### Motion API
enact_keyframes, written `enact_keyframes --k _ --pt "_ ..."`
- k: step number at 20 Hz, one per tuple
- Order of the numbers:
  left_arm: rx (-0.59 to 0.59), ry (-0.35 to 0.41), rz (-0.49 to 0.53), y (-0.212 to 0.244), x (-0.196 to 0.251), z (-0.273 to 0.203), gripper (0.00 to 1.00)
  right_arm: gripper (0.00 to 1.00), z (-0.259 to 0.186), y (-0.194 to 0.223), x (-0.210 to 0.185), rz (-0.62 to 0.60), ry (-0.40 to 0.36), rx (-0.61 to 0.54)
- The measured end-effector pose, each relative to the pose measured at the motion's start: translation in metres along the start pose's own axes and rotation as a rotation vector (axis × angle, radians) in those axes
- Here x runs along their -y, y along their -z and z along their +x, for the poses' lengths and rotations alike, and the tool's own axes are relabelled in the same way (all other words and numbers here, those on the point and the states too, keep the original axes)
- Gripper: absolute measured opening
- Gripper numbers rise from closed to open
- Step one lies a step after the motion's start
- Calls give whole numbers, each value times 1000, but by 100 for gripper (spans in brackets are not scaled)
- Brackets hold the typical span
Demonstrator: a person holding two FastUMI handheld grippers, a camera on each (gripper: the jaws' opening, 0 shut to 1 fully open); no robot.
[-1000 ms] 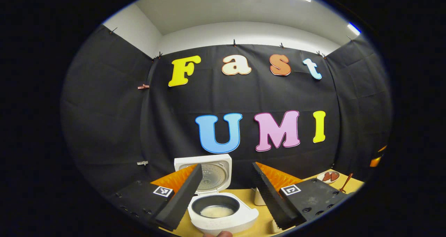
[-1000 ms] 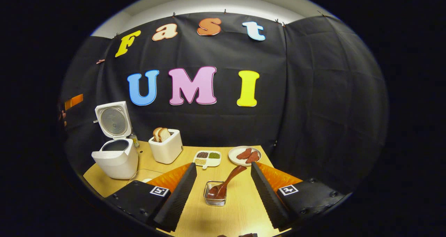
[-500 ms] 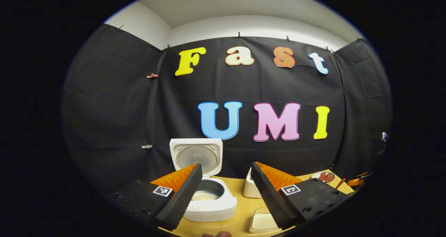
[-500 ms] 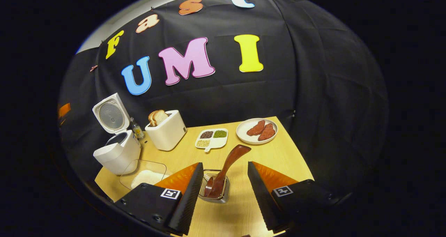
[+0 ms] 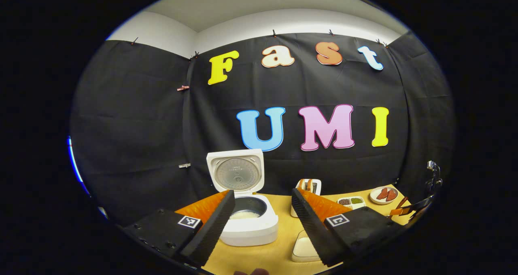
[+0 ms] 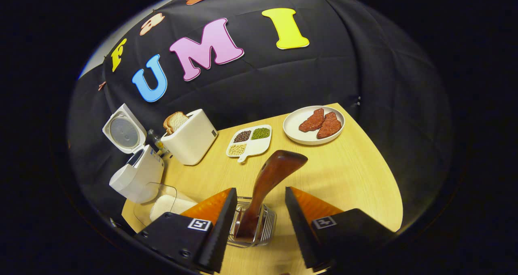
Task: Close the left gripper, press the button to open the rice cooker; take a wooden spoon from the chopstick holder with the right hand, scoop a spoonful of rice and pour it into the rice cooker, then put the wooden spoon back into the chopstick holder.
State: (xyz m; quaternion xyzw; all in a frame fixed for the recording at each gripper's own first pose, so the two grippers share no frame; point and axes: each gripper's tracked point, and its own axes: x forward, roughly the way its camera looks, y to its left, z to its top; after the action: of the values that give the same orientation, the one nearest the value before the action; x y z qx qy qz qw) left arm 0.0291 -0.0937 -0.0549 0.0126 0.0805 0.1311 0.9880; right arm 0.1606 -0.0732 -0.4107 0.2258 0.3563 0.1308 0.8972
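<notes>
The white rice cooker [image 5: 249,228] stands with its lid [image 5: 235,173] up and a little rice in its dark pot. My left gripper [image 5: 262,192] hangs open in front of it, touching nothing. In the right gripper view the cooker [image 6: 135,178] sits at the table's far left. A brown wooden spoon [image 6: 279,168] stands bowl-down in the wire chopstick holder [image 6: 265,226]. My right gripper [image 6: 259,190] is open just above the holder, with the spoon's handle rising between its fingers, untouched. A clear container of white rice [image 6: 166,204] lies near the cooker.
A white toaster [image 6: 190,137] with bread stands behind the rice container. A divided dish of beans [image 6: 249,139] and a plate of red meat pieces [image 6: 313,123] lie toward the table's far side. The table's right edge curves off near the plate.
My right gripper has dropped toward the holder, so the spoon handle now stands between its fingers. My left gripper has drawn back from the open cooker.
</notes>
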Motion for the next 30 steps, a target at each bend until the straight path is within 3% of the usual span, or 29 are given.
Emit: enact_keyframes --k 2,5,6,7,9,14,18,19,21,30 --pt "-15 -21 6 4 -5 -5 97 47 12 3 -3 33 -5 -17" --pt "-25 -48 13 3 -14 -9 97 46 11 11 -14 39 -13 -41" --pt "-25 -54 18 4 -17 -12 97 37 9 10 -9 24 22 -21" --pt "-24 -59 22 3 -19 -14 97 36 13 9 -4 19 49 -8" --pt "-27 -63 24 5 -24 -16 97 21 1 16 -12 28 45 -14" --pt "-21 -51 16 7 -38 -19 97 23 2 26 -21 16 58 -13" --pt "-18 17 18 14 -50 -10 96 23 5 29 -27 -4 103 -13" --pt "-21 38 15 17 -55 -7 96 16 1 28 -27 -4 125 -3" --pt "-21 71 8 19 -69 1 97 12 1 28 -29 -17 155 4" --pt "-5 128 -18 40 -155 11 97 12 -71 -55 -61 -25 217 212"
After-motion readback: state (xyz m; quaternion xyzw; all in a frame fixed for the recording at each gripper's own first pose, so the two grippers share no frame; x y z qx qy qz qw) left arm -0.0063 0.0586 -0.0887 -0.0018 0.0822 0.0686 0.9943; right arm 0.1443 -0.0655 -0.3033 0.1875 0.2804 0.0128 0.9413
